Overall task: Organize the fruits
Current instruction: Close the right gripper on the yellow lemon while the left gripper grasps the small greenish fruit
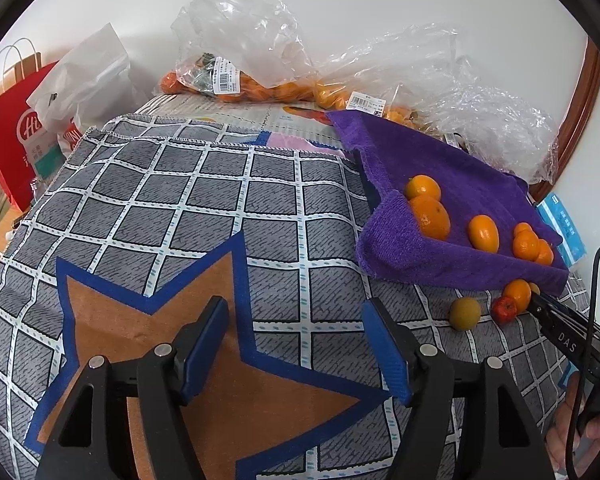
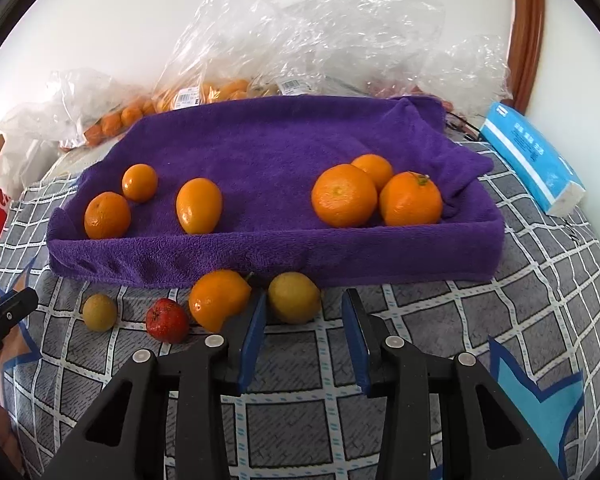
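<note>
A purple towel-lined tray holds several oranges and kumquats, such as a large orange and an oval kumquat. In front of it on the checked cloth lie an orange, a yellow-green fruit, a red fruit and a small yellowish fruit. My right gripper is open, its fingers just short of the yellow-green fruit. My left gripper is open and empty over the star-patterned cloth, left of the tray. The right gripper's tip shows in the left wrist view by the loose fruits.
Clear plastic bags of oranges lie behind the tray against the wall. A red paper bag and a white bag stand at the left. A blue tissue pack lies right of the tray.
</note>
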Demonstrator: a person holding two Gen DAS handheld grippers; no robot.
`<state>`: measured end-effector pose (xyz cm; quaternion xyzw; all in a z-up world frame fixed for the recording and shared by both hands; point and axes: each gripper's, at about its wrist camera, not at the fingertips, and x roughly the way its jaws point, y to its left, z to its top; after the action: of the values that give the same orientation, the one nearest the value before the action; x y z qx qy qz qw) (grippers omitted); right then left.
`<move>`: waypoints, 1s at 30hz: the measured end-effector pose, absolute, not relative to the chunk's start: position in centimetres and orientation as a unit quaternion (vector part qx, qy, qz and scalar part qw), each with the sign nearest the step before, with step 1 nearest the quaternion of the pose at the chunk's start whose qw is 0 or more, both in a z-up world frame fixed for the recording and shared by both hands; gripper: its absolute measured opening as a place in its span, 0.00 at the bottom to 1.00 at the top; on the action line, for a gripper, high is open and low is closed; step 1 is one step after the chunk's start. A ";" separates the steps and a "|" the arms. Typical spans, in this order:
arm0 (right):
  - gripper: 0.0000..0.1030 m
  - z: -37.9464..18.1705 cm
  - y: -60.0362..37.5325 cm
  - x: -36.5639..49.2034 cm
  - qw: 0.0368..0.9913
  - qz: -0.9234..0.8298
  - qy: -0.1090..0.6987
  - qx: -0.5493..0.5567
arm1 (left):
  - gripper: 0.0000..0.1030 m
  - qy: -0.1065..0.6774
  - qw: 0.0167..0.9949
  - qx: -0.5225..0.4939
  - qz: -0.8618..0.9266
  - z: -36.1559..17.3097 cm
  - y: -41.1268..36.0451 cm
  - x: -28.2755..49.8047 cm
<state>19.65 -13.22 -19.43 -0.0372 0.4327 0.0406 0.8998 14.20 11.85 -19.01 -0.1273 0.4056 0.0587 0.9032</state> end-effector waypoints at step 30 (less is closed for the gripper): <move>0.27 -20.0 -17.2 17.0 0.900 0.036 0.434 -0.004 | 0.71 0.401 0.903 -0.148 0.046 -19.0 12.2 14.2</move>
<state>16.98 -17.24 -19.99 -0.0036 0.4336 0.0362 0.9003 14.23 12.21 -19.05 -0.1477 0.4005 0.0458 0.9031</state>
